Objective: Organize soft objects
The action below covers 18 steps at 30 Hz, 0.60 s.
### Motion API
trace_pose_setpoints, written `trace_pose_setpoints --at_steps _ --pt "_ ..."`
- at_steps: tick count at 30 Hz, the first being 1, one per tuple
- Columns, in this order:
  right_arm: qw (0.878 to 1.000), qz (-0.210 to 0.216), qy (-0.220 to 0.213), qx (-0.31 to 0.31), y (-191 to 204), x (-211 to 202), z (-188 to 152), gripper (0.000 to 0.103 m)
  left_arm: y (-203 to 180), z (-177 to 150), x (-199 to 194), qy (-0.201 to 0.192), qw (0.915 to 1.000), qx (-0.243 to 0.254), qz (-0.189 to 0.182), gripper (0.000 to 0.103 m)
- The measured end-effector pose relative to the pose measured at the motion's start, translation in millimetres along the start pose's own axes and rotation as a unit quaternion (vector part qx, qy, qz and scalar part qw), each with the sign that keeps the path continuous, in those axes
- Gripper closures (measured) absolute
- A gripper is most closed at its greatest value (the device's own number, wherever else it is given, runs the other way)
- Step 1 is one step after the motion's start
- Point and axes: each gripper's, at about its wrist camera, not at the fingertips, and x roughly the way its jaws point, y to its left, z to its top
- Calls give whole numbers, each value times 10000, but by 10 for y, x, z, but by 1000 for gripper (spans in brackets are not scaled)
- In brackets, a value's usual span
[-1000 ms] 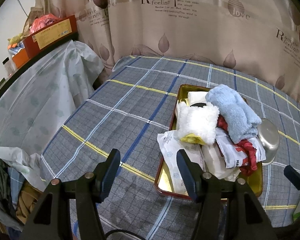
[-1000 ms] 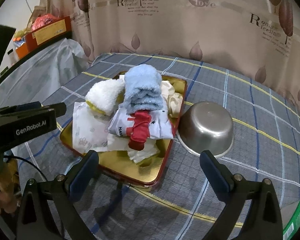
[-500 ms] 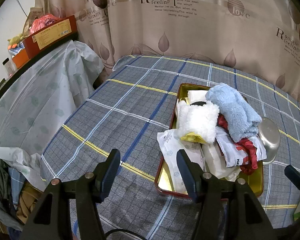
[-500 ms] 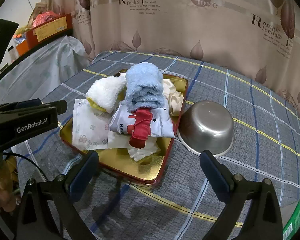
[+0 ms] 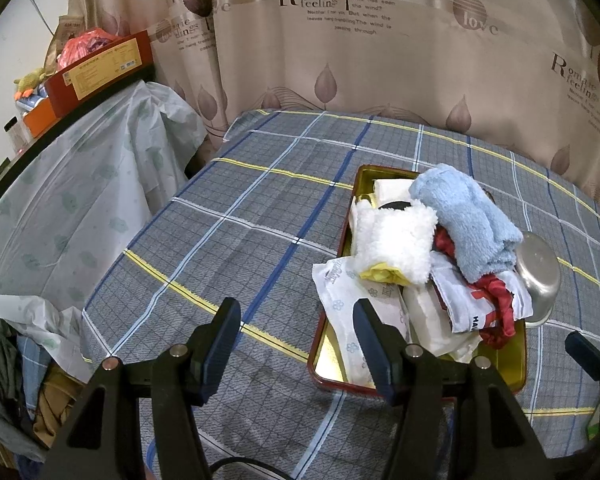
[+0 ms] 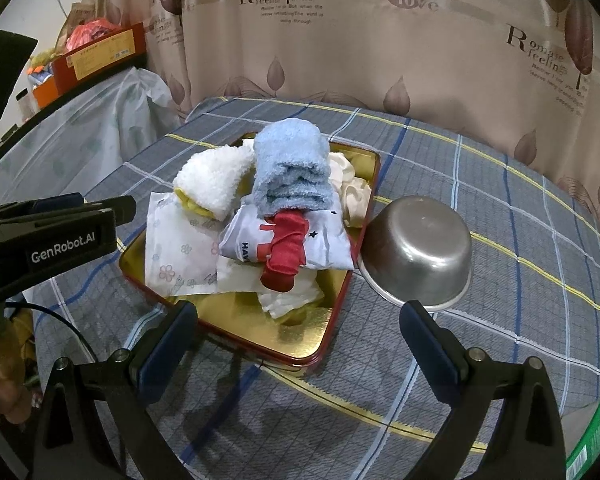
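Jaws of the left gripper (image 5: 296,344) stand apart with nothing between them, hanging above the plaid tablecloth (image 5: 236,232) just left of the gold tray (image 5: 518,372). From the left wrist, the tray's red rim sits near the right finger, and on it are heaped a white fluffy cloth (image 5: 394,242) with a yellow edge, a light blue towel (image 5: 466,218), a red fabric strip (image 5: 498,306) on a white printed pack (image 5: 460,300), and a flowered tissue pack (image 5: 346,300) overhanging the near left side. A steel bowl (image 5: 538,276) lies just beyond the tray's right edge. From the right wrist, the right gripper (image 6: 298,334) is spread wide and empty above the cloth, its fingers framing the tray's (image 6: 300,344) near corner. The blue towel (image 6: 294,172) tops the pile, the white fluffy cloth (image 6: 216,182) leans to its left, the red strip (image 6: 284,254) drapes forward. The bowl (image 6: 418,250) lies on its side, touching the tray's right rim. The left gripper's body (image 6: 48,236) juts in at left.
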Motion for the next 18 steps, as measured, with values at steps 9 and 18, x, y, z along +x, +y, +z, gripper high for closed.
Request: trace_pose_setpoints --at_steps 9,18 --pt "10000 8 10 6 1 1 -9 3 -33 -6 -20 -80 10000 30 -22 43" --pt "10000 7 15 -3 6 1 -18 3 -51 11 -23 -81 9999 70 -45 43"
